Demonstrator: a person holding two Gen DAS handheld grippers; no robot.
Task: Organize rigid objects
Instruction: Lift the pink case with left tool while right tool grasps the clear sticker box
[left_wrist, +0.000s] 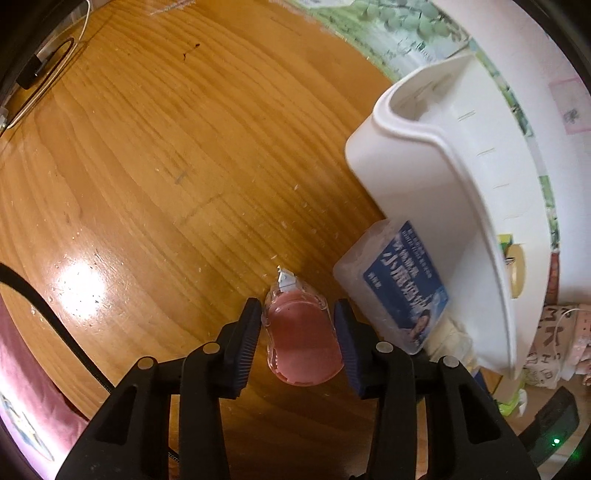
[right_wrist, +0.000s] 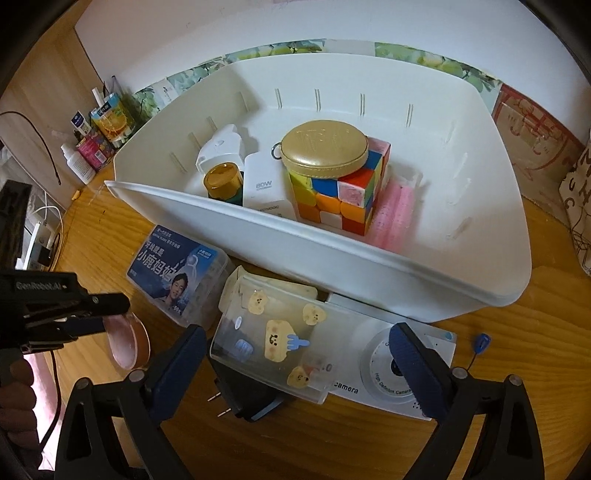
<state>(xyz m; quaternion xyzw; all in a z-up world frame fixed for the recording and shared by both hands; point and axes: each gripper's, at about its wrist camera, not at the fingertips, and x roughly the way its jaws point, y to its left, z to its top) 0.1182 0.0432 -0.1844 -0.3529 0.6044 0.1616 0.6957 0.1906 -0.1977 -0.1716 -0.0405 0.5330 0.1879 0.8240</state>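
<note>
2 grippers are working over the wooden table (left_wrist: 147, 147). The left gripper (left_wrist: 297, 332) is clamping a pink tape dispenser (left_wrist: 301, 343) just beside a blue-labelled box (left_wrist: 399, 288). The right gripper (right_wrist: 299, 365) is hanging wide open around a clear stickered case (right_wrist: 273, 343), not touching it, before the white bin (right_wrist: 369, 266).

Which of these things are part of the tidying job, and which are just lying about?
Part of the job:
- white bin
- pink tape dispenser between the left tool's fingers
- clear sticker box, in front of the open right tool
- blue-labelled box
- camera box
- black plug

Just lying about:
- bottles and cartons by the wall
- white cables
</note>
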